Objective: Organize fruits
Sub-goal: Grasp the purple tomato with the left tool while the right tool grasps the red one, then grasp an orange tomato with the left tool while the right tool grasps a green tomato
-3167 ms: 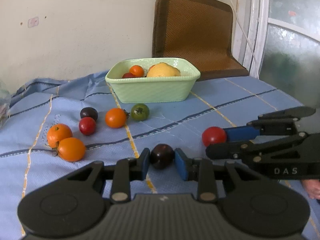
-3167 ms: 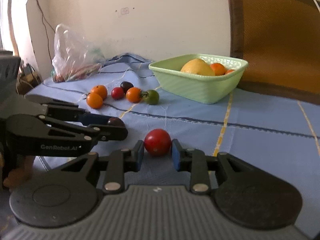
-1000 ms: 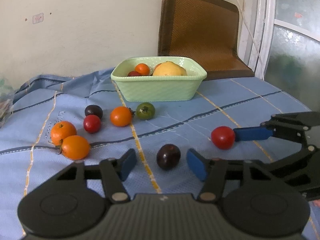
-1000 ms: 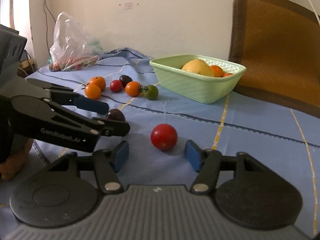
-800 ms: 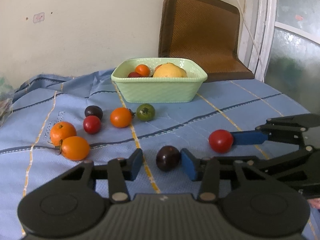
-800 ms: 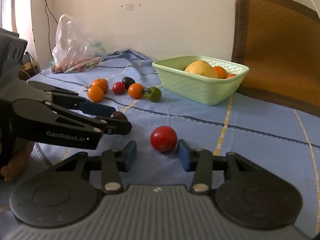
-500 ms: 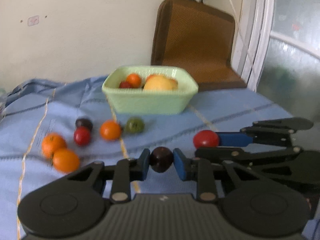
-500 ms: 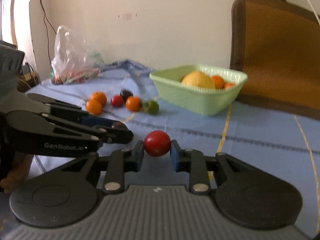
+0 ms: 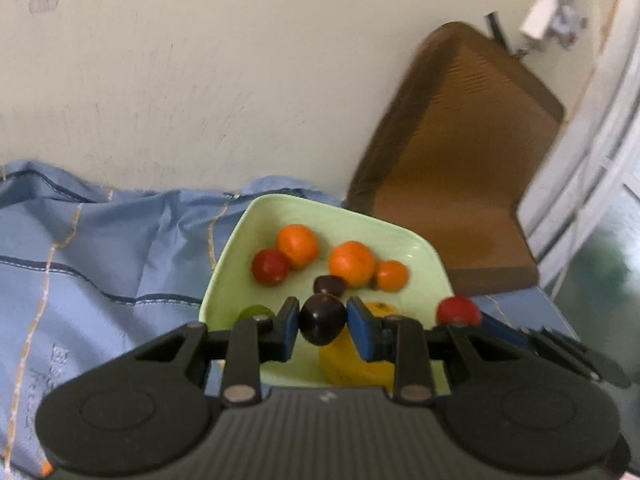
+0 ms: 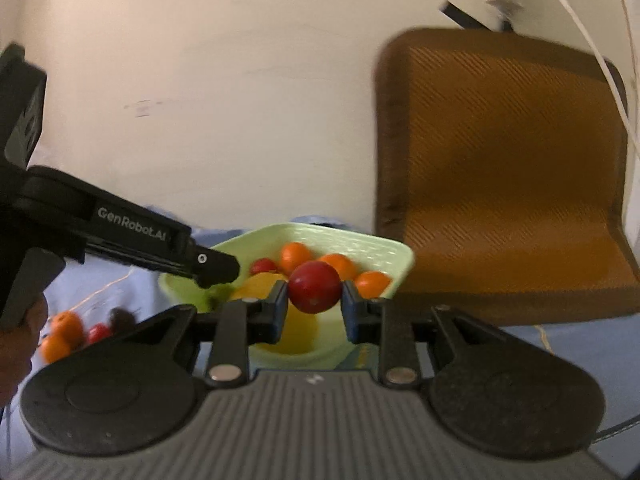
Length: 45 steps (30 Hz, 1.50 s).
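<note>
— Status against a second ago?
— My left gripper (image 9: pixel 323 319) is clamping the dark tomato (image 9: pixel 322 319), lifted off the blue cloth (image 9: pixel 100 248), above the green basket (image 9: pixel 224 276).
— Right?
— My right gripper (image 10: pixel 314 301) is pinching the red tomato (image 10: pixel 315 287), basket at twelve o'clock.

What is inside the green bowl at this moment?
Inside the green bowl lie three orange fruits, a red tomato, a dark tomato, a green one and a yellow fruit. The left gripper covers the near part.
</note>
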Tool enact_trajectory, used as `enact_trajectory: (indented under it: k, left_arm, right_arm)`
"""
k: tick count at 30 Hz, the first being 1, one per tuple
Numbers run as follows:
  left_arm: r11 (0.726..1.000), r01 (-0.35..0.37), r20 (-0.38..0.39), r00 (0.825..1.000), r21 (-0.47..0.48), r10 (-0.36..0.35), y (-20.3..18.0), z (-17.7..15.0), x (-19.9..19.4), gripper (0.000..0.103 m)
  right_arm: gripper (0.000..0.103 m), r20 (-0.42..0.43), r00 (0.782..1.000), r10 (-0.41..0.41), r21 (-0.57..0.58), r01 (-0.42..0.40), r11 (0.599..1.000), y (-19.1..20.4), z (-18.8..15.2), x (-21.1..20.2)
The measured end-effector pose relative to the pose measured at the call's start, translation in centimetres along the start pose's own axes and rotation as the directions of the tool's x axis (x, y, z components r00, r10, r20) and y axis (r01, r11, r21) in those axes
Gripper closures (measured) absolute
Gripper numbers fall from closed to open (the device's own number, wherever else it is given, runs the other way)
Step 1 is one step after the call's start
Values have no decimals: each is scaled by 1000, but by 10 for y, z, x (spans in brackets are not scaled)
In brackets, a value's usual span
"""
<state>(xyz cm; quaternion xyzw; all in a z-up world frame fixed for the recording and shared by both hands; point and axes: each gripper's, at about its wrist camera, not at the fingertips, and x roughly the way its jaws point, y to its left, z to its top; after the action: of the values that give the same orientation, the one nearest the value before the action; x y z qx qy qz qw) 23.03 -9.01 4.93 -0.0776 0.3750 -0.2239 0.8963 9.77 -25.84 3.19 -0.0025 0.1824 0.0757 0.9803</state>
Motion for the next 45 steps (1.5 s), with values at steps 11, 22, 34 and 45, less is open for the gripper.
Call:
enact_trajectory:
  k: [11,22,34,45]
  left_arm:
    - [999,52,154,987,2,-52,19,-10,-71,44]
    - [992,-124,246,961,-15,124,78,-90,-166,45]
    - [997,-79,99,992,-15,80,77,-128,-125,45]
    - [994,-95,87,991,-51,99,79,-127,-111,51]
  right_arm:
    - [46,131,991,22,51,-29,998,-8,-7,-24]
    - [46,-2,952,308,119,-305,945,30,-16,-22]
    - [57,-137,956,258,-197,-282,939,92,-23,-3]
    - [57,-184,958,220,-368,-274,888,107,-24,19]
